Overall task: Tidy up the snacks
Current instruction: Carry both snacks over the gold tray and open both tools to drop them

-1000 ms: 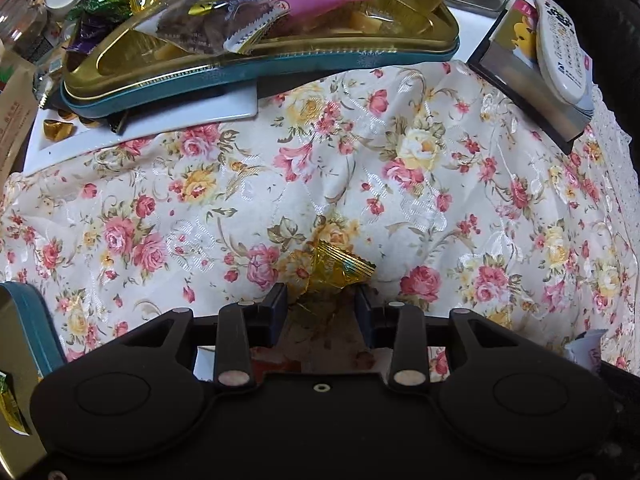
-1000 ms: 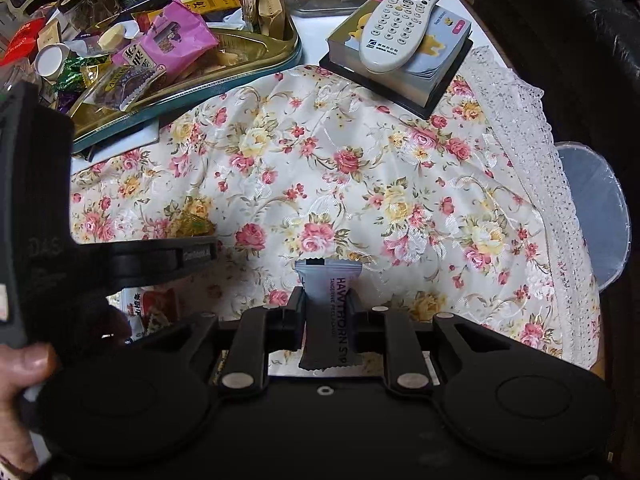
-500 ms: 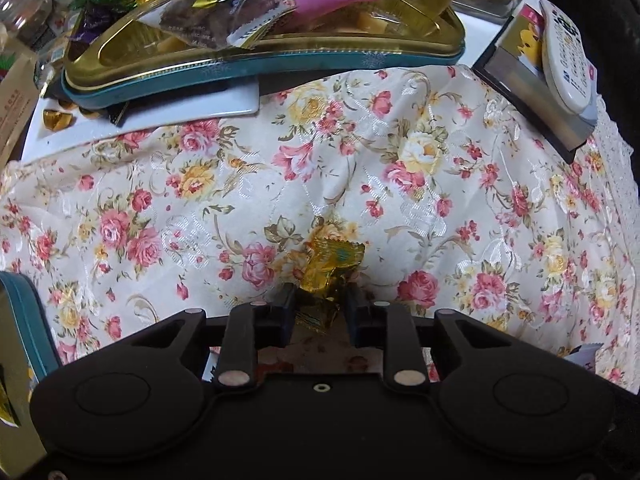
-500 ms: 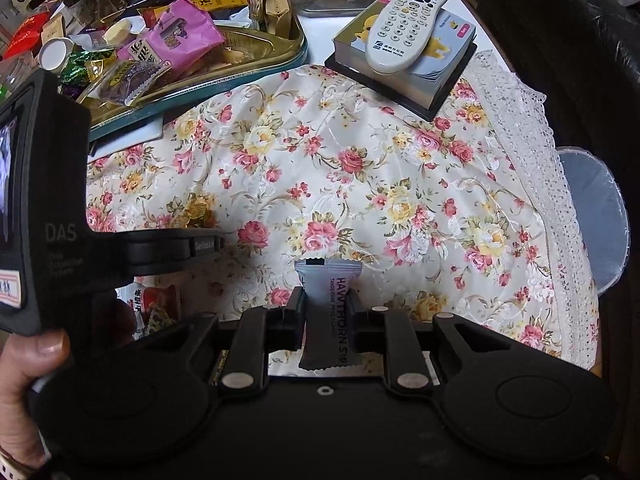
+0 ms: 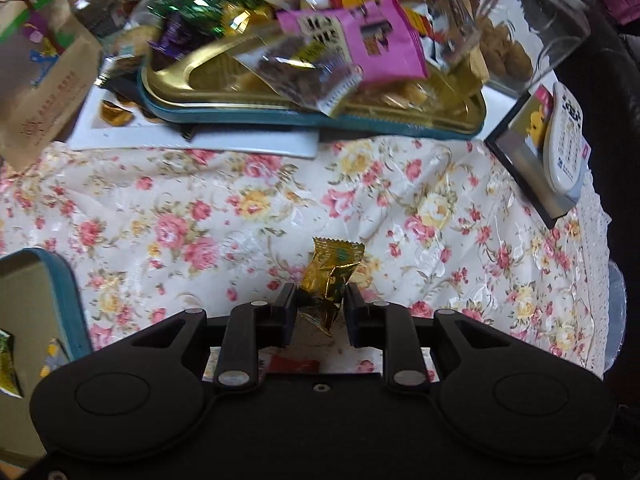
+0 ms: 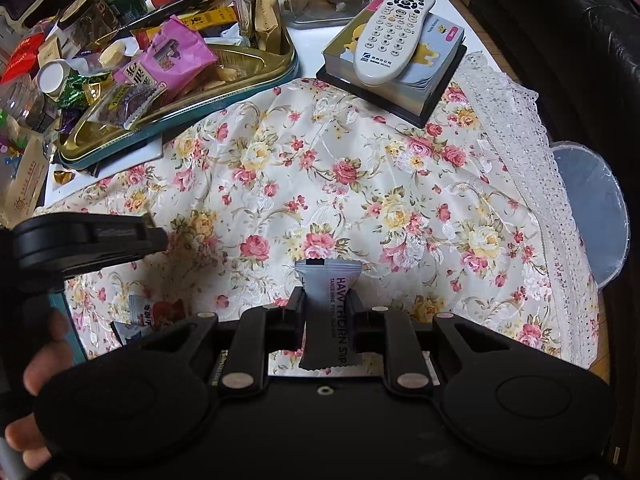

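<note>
Left wrist view: left gripper (image 5: 320, 300) pinching a gold candy (image 5: 330, 276) between its fingers (image 5: 286, 300), wrapper crumpled and sticking up past the tips, apparently clear of the floral cloth (image 5: 440, 208) on the bench. Blue tin (image 5: 66, 292) open at lower left, a wrapped sweet or two inside; gold tray (image 5: 452, 114) piled with snacks at the far edge. Risk: grip sits on loose foil only, so the candy could slide out on the way to the tin, or tear the wrapper if squeezed harder. Right wrist view: right gripper (image 6: 325, 304) clamped on a grey hawthorn strip (image 6: 330, 312), fingers pressed against its sides, strip upright over the cloth. Left gripper's body close on the left, a hand (image 6: 40, 364) around it. Risk: both tools near the same patch, so a swing toward the tin could knock the strip loose. Red packet (image 6: 158, 312) lying beside, not yet sorted.
</note>
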A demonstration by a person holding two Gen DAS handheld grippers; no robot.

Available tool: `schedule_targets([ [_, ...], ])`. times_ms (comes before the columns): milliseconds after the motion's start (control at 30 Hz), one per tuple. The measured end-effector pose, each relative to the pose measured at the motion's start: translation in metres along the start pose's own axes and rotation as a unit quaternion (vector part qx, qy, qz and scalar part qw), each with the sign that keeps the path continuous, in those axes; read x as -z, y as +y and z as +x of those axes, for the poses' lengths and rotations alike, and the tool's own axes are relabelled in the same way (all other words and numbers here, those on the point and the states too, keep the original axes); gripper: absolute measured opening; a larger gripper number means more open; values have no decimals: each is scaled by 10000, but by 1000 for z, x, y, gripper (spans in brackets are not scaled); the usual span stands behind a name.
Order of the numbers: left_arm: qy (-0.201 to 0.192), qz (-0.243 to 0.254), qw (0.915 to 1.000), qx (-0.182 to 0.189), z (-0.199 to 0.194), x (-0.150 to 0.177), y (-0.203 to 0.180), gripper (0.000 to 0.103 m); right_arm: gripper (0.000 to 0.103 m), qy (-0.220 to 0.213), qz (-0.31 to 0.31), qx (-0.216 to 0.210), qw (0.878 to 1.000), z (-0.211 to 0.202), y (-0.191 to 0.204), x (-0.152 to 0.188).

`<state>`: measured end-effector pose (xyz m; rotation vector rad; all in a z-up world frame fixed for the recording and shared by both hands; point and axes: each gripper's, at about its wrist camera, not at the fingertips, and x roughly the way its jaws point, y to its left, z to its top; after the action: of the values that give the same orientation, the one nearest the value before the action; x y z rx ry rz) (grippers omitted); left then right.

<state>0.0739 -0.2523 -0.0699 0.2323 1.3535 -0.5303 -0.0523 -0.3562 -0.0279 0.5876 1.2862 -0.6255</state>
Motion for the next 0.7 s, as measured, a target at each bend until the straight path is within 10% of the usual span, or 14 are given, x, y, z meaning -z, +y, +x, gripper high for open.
schedule_targets([
  [400, -440, -685, 9948, -613, -76, 16, 82, 32, 21, -147, -460, -278, 9984, -20, 67, 5],
  [700, -814, -1647, 9681, -1702, -121, 44, 186, 32, 21, -136, -1144, -699, 9909, -25, 163, 27],
])
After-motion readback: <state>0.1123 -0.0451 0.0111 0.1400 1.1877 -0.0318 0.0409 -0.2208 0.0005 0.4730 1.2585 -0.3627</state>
